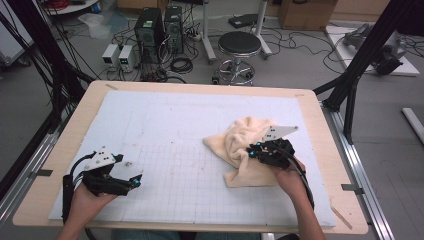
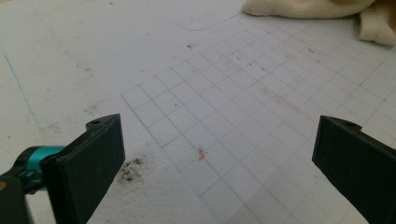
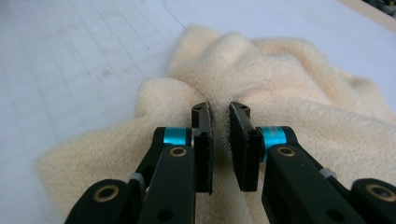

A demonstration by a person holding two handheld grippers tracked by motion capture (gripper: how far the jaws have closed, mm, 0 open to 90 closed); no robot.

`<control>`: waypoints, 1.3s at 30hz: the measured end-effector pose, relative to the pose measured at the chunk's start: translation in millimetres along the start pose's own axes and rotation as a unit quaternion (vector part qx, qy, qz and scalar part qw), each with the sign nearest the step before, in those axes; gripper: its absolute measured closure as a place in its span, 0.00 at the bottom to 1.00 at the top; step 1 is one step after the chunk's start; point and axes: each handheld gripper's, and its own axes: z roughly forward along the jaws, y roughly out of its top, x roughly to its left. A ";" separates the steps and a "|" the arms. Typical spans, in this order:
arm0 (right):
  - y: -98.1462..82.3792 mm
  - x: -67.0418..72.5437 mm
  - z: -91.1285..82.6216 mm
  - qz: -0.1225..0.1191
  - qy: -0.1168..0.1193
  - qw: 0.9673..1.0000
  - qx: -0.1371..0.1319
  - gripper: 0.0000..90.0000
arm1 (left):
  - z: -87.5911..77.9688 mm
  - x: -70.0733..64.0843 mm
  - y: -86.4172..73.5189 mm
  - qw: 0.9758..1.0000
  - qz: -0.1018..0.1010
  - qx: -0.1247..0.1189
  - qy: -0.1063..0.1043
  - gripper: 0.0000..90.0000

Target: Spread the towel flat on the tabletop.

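One gridded mat (image 1: 165,130) (stool (image 1: 239,46) behind)

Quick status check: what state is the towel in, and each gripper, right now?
towel: crumpled in a heap on the white mat, a fold pinched up.
right gripper: jaws nearly closed, clamped on a ridge of the towel.
left gripper: jaws wide apart, nothing between them, over bare mat.

Cream towel (image 1: 250,145); white gridded mat (image 1: 165,130); black grippers, teal accents.
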 end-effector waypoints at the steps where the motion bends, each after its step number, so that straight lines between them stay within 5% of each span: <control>1: 6.5 2.0 -0.9 -0.002 0.003 1.000 -0.002 0.90 | -0.5 -0.3 0.2 1.000 0.001 -0.001 -0.001 0.03; 7: 47.4 14.1 -5.5 -0.010 0.029 0.998 -0.048 0.90 | -2.1 -1.2 0.0 1.000 0.001 -0.004 -0.001 0.03; 14: 97.6 34.6 0.4 -0.030 0.061 0.993 -0.099 0.90 | -3.4 -0.4 0.7 1.000 0.000 -0.009 -0.001 0.03; 22: 144.3 59.2 0.1 -0.050 0.068 0.986 -0.143 0.90 | -4.1 0.1 0.7 1.000 0.001 -0.010 -0.003 0.03; 25: 138.2 58.3 13.7 -0.058 0.062 0.991 -0.108 0.89 | -4.2 -0.6 0.6 1.000 0.001 -0.011 -0.005 0.03; 31: 83.0 33.2 46.7 -0.011 0.056 0.998 -0.021 0.88 | -2.2 -2.5 2.0 1.000 -0.001 -0.011 -0.013 0.03; 34: 59.3 22.6 53.0 0.010 0.060 0.998 -0.007 0.83 | 3.9 -5.4 6.9 1.000 0.000 -0.011 -0.021 0.03; 39: 51.5 21.1 33.9 0.022 0.055 0.997 -0.051 0.66 | 22.7 -14.9 20.7 0.999 0.017 -0.001 -0.041 0.03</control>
